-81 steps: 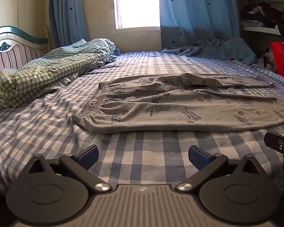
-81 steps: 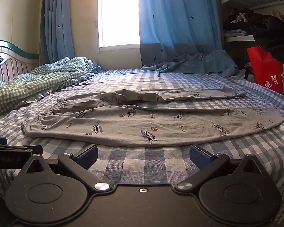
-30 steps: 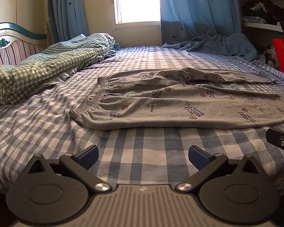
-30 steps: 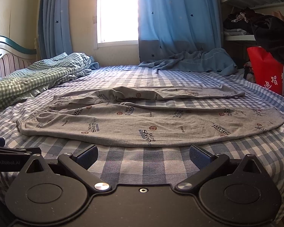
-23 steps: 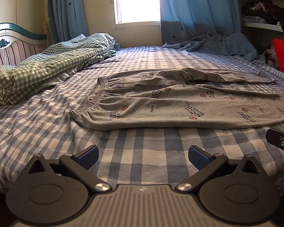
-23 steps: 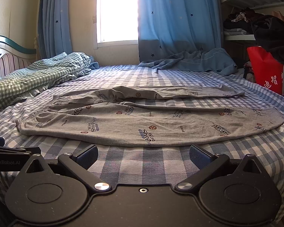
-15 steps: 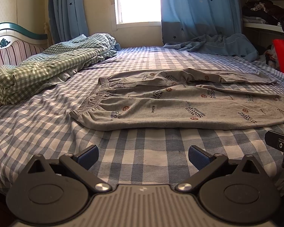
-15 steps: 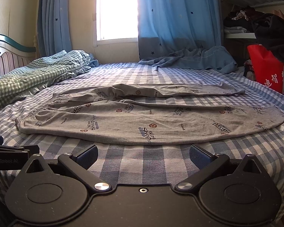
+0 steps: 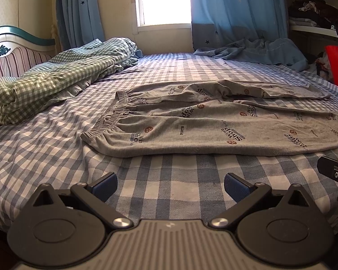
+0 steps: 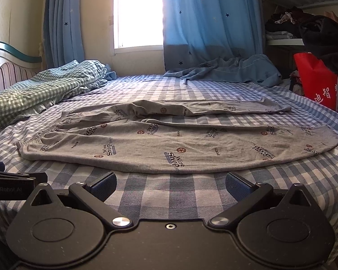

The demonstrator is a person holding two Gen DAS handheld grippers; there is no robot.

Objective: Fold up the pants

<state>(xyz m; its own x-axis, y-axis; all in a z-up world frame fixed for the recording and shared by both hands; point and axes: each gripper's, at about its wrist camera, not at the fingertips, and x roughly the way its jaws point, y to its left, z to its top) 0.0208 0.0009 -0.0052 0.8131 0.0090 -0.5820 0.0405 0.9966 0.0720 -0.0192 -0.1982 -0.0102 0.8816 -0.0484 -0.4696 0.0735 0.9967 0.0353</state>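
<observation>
Grey printed pants (image 9: 214,121) (image 10: 169,144) lie spread flat on the bed, waistband to the left and both legs stretching right. The far leg angles slightly away from the near one. My left gripper (image 9: 170,183) hovers open over bare sheet just in front of the pants' near edge, close to the waistband end. My right gripper (image 10: 170,183) is open too, just short of the near leg's edge around its middle. Neither touches the fabric. Each gripper's body shows at the edge of the other's view.
The bed (image 9: 45,148) has a blue checked sheet. A green checked quilt (image 9: 47,83) is piled at the left by the headboard. A blue curtain's end (image 10: 227,69) lies on the far side. A red bag (image 10: 320,83) and shelves stand at the right.
Both grippers have drifted slightly closer to the pants' near edge and a little lower. The pants have not moved and both grippers stay open.
</observation>
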